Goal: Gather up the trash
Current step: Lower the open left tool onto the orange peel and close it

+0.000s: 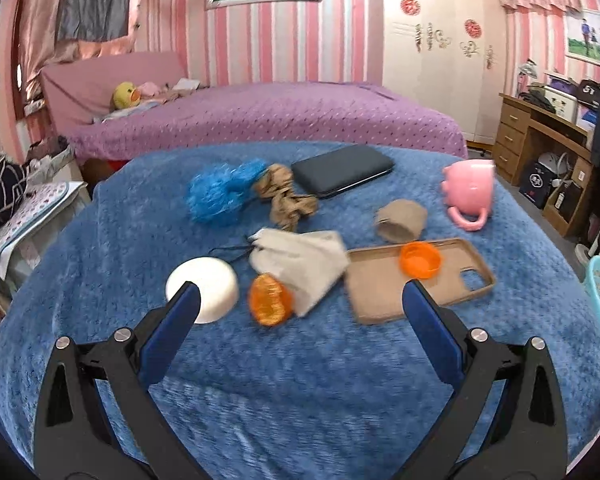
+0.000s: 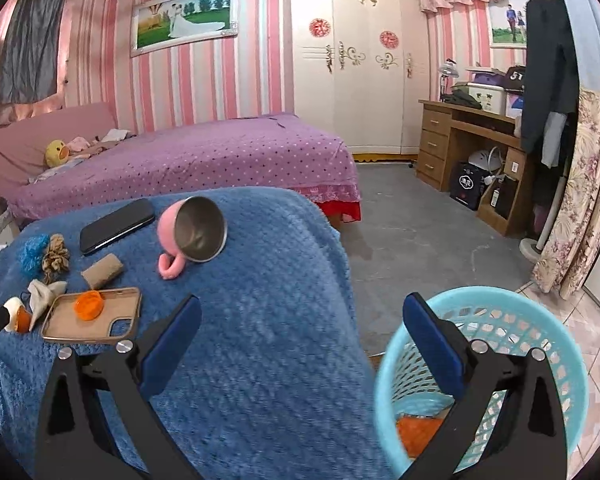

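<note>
Your left gripper [image 1: 300, 300] is spread wide and holds nothing. It hangs over the blue blanket [image 1: 300, 380] in front of a small heap of things.

Start at the left of that heap. The white round bowl [image 1: 210, 288] sits upside down, just behind your left blue finger [image 1: 172, 332]. Next to it lies an orange crinkly wrapper [image 1: 269, 300], touching the edge of a pale cloth bag [image 1: 300, 266]. Farther back you see a blue fluffy ball [image 1: 220, 192] and a crumpled brown paper [image 1: 286, 198] side by side, touching. Behind them lies a dark phone [image 1: 342, 170].

Move on to the right. A tan phone case [image 1: 380, 288] lies open side up, and an orange lid [image 1: 420, 260] rests in it. Just behind the case sits a brown paper roll [image 1: 400, 220]. Near the far right edge of the blanket a pink cup [image 1: 470, 188] lies tipped on its side.

Your right gripper [image 2: 300, 320] is let go too, with its fingers far apart and empty. One finger is over the blanket, and the other blue finger [image 2: 432, 344] is over the teal basket [image 2: 540, 320]. The basket stands on the floor just beside the blanket's edge. Something orange [image 2: 416, 432] lies at the bottom of it.
</note>
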{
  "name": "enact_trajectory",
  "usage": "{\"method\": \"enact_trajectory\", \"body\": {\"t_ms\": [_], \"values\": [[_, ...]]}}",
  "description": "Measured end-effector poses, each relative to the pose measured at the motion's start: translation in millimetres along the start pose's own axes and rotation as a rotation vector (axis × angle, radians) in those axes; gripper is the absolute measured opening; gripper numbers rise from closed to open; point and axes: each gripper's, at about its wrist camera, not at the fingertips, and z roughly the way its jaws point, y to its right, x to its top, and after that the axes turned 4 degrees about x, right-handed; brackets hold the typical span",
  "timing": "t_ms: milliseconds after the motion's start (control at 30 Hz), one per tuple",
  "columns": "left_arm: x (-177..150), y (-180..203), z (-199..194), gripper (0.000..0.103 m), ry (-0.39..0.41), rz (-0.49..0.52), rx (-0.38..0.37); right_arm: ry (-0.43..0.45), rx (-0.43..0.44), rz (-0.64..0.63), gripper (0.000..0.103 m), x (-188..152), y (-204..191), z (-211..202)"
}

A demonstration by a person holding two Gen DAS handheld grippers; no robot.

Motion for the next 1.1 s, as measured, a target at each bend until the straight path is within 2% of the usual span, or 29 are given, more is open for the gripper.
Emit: {"method": "enact_trajectory", "body": {"t_ms": [267,400,633,733,767,933,967,1000,1100], "values": [[-2,-40,31,0.096,-0.088,-0.09,-0.024,-0.03,-0.032,-0.072,0.098,-4,-30,13],[-5,-49,48,0.08,-0.161,-0.114,-0.073,-0.045,-0.019,-0.072,0.098,-4,-39,19],[-6,-28,51,0.07,-0.166,-0.026,-0.099,-0.062,0.003,-0.114,0.098,-7,-58,27],[-7,-19,56,0.052,-0.187,0.009,-0.116,-0.07,0.011,-0.135,0.098,-8,-65,31],[-8,-17,58,0.043,-0.197,0.013,-0.121,-0.074,0.013,-0.146,0.098,-9,-68,32],[-7,-23,66,0.04,-0.223,-0.029,-0.145,-0.074,0.016,-0.168,0.098,-10,-78,34],[-6,-26,67,0.032,-0.226,-0.046,-0.155,-0.074,0.02,-0.17,0.098,-10,-80,34],[-6,-30,68,0.029,-0.229,-0.065,-0.168,-0.073,0.025,-0.173,0.098,-10,-83,34],[-4,-33,63,0.029,-0.218,-0.075,-0.161,-0.07,0.037,-0.194,0.098,-11,-92,34]]}}
